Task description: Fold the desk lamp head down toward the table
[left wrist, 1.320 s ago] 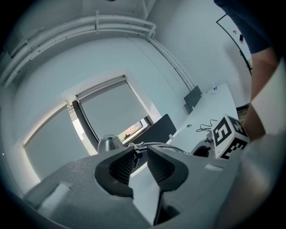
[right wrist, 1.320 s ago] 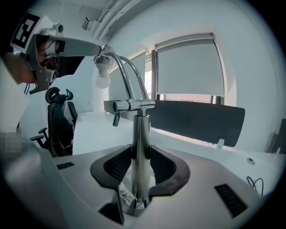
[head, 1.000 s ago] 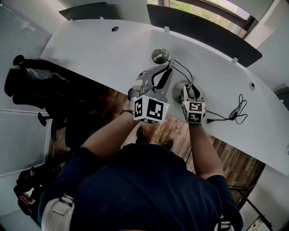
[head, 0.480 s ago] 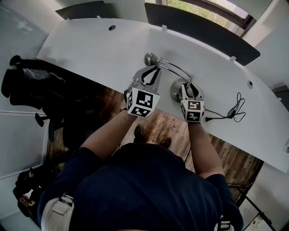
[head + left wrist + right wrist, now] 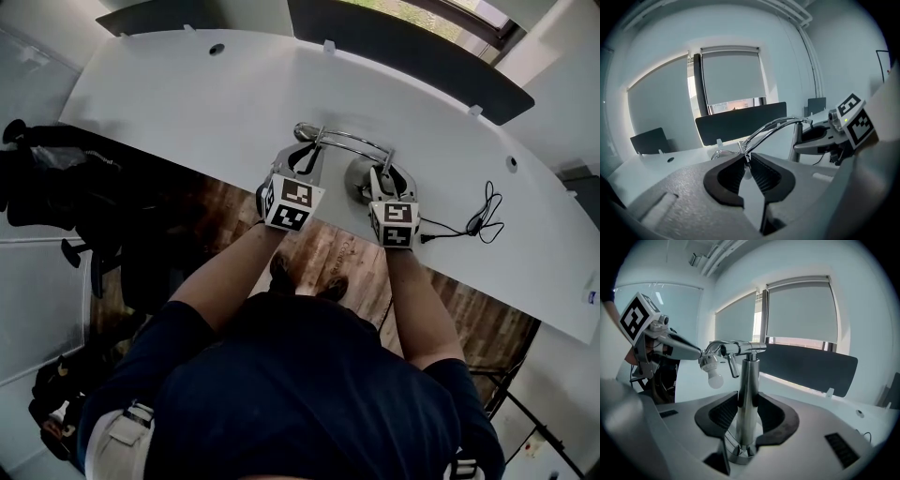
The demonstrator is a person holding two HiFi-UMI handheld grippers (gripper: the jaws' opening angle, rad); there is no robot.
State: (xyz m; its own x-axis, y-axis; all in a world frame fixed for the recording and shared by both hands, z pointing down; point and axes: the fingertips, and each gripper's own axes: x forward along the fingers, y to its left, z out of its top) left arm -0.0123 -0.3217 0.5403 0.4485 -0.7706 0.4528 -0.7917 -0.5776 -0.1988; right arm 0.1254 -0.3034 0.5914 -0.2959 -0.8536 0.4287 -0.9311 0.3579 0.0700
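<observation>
The left tool (image 5: 307, 156) clamps the thin arm (image 5: 774, 125) of the desk lamp (image 5: 354, 143) beside the lamp head (image 5: 302, 131), at nine o'clock from the post (image 5: 748, 380). The right tool (image 5: 383, 178) grips that upright post on the white surface (image 5: 187, 94).

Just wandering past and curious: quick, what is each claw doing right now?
Left claw: closed on the lamp's thin chrome arm.
Right claw: closed on the lamp's upright post.

White curved tabletop (image 5: 187, 103) here. The desk lamp (image 5: 358, 175) stands on its round base right at the near edge, and a black cable (image 5: 484, 217) lies coiled toward the right end.
</observation>
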